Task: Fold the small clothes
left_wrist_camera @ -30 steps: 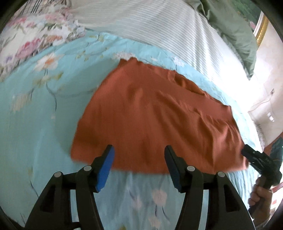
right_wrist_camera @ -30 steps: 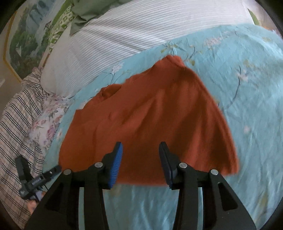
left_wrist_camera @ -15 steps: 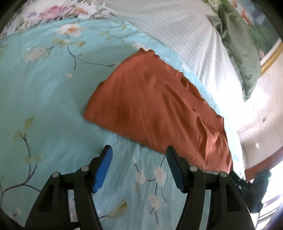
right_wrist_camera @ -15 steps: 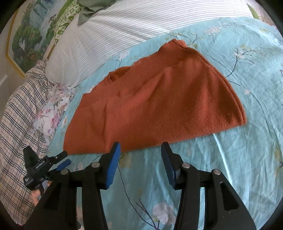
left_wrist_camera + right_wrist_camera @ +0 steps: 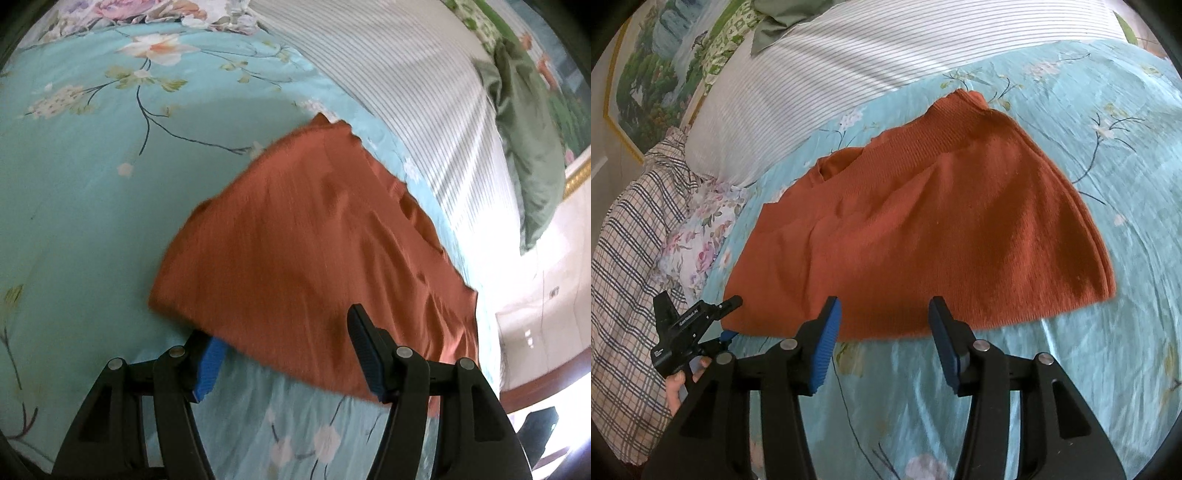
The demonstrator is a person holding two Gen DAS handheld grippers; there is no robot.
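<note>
An orange knit garment (image 5: 923, 229), folded over, lies flat on the teal flowered bedspread (image 5: 1108, 369). In the left wrist view the same garment (image 5: 314, 240) fills the middle. My left gripper (image 5: 280, 328) is open at its near left corner: the cloth's edge lies over the left blue pad (image 5: 208, 365) and under the right finger, unpressed. From the right wrist view that left gripper (image 5: 733, 317) shows at the cloth's left corner, with a hand (image 5: 676, 384) on it. My right gripper (image 5: 883, 306) hovers at the near edge, jaws opening, nothing between them.
A white striped pillow (image 5: 849, 74) runs along the far side of the bed. A checked cloth (image 5: 624, 258) and a flowered pillow (image 5: 698, 236) lie at the left. A green cloth (image 5: 528, 147) and a framed picture (image 5: 639, 74) sit by the wall.
The left gripper drew back from the garment, then rolled and dropped onto its near left corner, so the edge now lies between its jaws. The garment settled flat. The right jaws widened slightly.
</note>
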